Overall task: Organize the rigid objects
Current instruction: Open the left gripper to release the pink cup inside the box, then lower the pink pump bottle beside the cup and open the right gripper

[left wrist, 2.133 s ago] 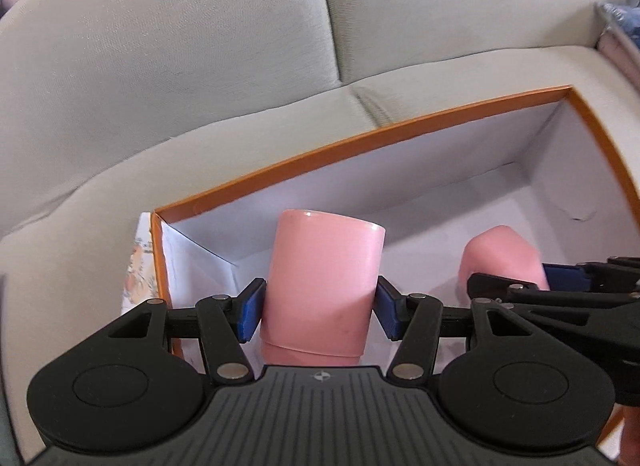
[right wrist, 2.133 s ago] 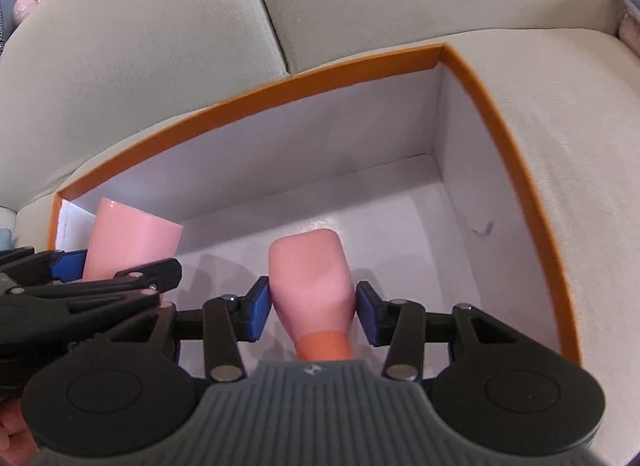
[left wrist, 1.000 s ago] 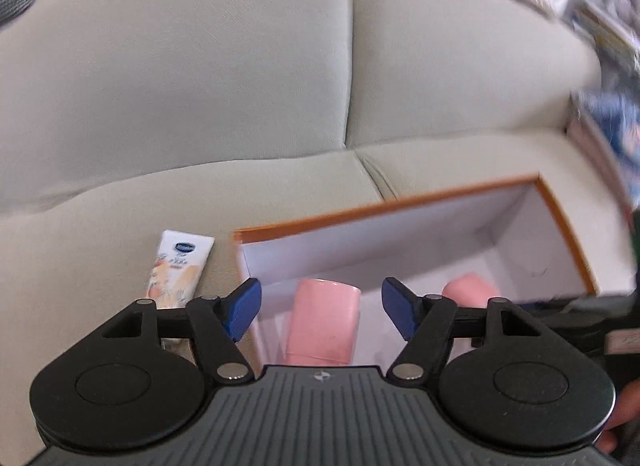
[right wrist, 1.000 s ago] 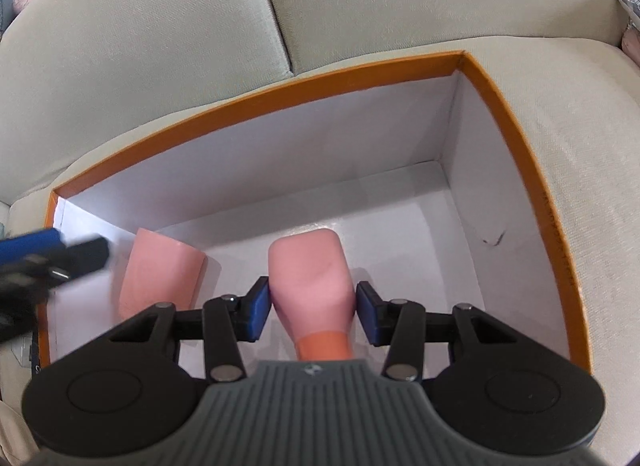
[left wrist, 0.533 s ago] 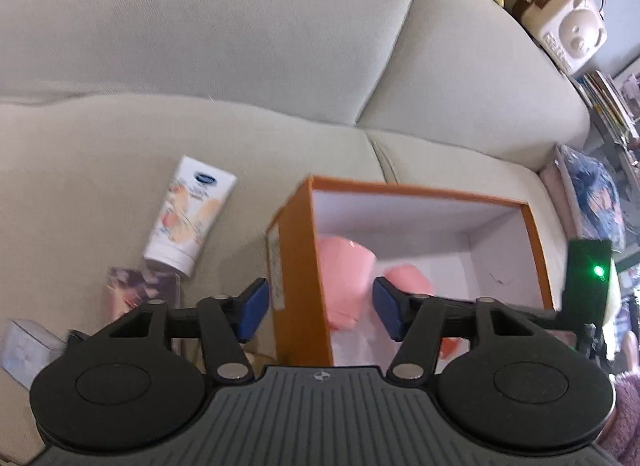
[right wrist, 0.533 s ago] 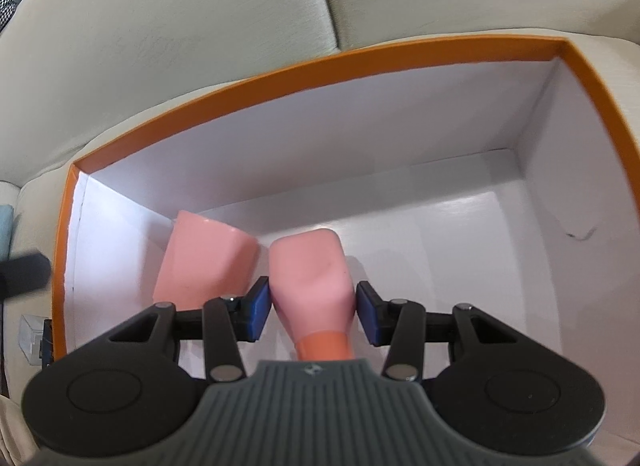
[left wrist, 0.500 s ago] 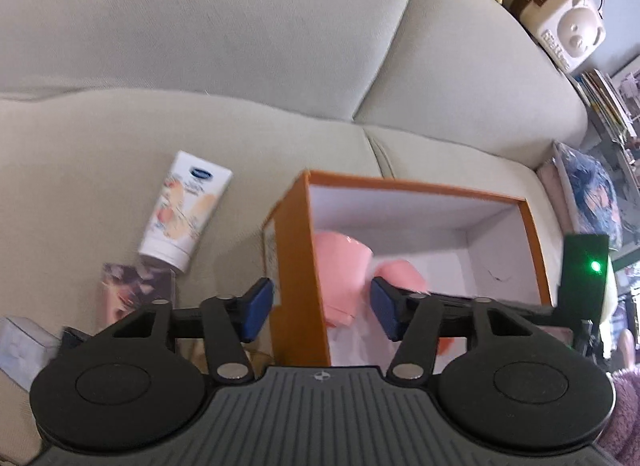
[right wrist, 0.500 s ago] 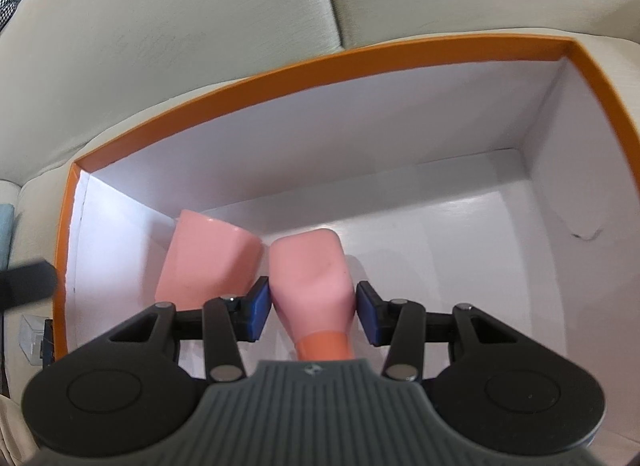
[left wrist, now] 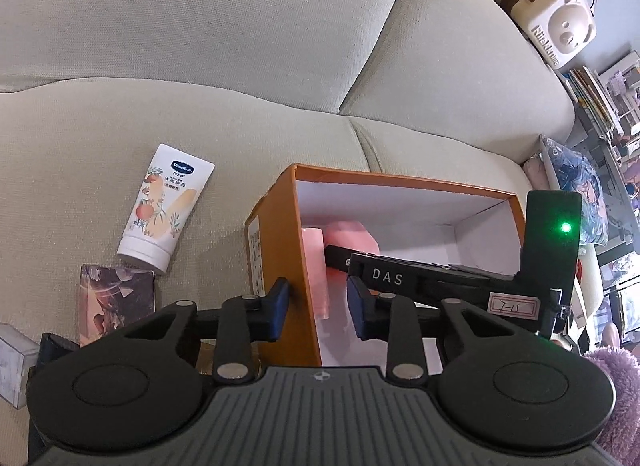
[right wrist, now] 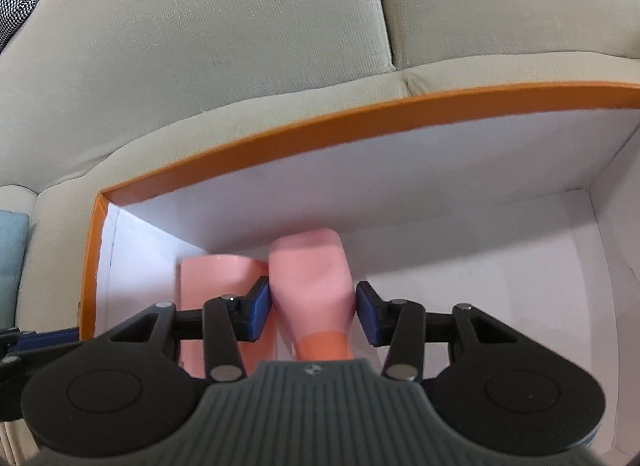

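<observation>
An orange box [left wrist: 280, 234] with a white inside [right wrist: 460, 201] sits on the beige sofa. A pink cup [right wrist: 216, 278] lies in its left end; it also shows in the left wrist view [left wrist: 314, 266]. My right gripper [right wrist: 314, 306] is inside the box, shut on a pink bottle [right wrist: 310, 274] with an orange cap, right next to the cup. My left gripper [left wrist: 316, 306] is open and empty above the box's left wall, its fingers on either side of the wall. The right gripper's body [left wrist: 440, 270] crosses the box in the left wrist view.
Left of the box on the seat lie a white Vaseline tube [left wrist: 166, 211], a small patterned card box [left wrist: 116, 298] and a clear case [left wrist: 12, 362]. A bear-shaped bag [left wrist: 548, 5] sits on the sofa back. A patterned cushion [left wrist: 580, 189] is at the right.
My left gripper let go of the pink cup in the box, opened and pulled back and up to the left. My right gripper moved the pink bottle left, up against the cup.
</observation>
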Demonstrator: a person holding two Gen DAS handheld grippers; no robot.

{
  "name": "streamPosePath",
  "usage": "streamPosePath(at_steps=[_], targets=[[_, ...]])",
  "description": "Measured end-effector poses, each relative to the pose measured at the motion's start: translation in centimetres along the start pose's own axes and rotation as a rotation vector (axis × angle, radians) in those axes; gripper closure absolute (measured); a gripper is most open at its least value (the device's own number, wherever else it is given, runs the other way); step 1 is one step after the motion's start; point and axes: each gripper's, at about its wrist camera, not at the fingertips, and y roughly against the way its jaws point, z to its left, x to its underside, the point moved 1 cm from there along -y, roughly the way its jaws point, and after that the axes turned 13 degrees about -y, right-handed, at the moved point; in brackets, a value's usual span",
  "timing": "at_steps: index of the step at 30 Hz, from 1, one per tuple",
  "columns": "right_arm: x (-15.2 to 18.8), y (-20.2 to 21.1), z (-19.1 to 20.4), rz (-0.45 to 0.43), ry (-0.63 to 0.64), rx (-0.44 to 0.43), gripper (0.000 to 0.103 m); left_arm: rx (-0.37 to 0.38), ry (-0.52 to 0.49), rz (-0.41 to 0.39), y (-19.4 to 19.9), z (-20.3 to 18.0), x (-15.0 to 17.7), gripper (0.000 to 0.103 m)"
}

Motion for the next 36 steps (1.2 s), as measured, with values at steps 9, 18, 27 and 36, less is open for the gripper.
streamPosePath(at_steps=[9, 18, 27, 36], targets=[[-1.0, 0.9, -0.6, 0.032, 0.000, -0.044, 0.055, -0.007, 0.000, 0.001, 0.0, -0.1, 0.0, 0.068], [0.3, 1.9, -1.1, 0.086, 0.122, -0.039, 0.064, -0.016, -0.001, 0.000, 0.2, -0.2, 0.1, 0.068], [0.1, 0.8, 1.1, 0.066, 0.325, -0.015, 0.077, -0.014, 0.006, -0.001, 0.4, -0.1, -0.1, 0.068], [0.7, 2.1, 2.8, 0.004, 0.245, -0.027, 0.075, -0.010, 0.012, -0.005, 0.5, 0.2, -0.1, 0.070]])
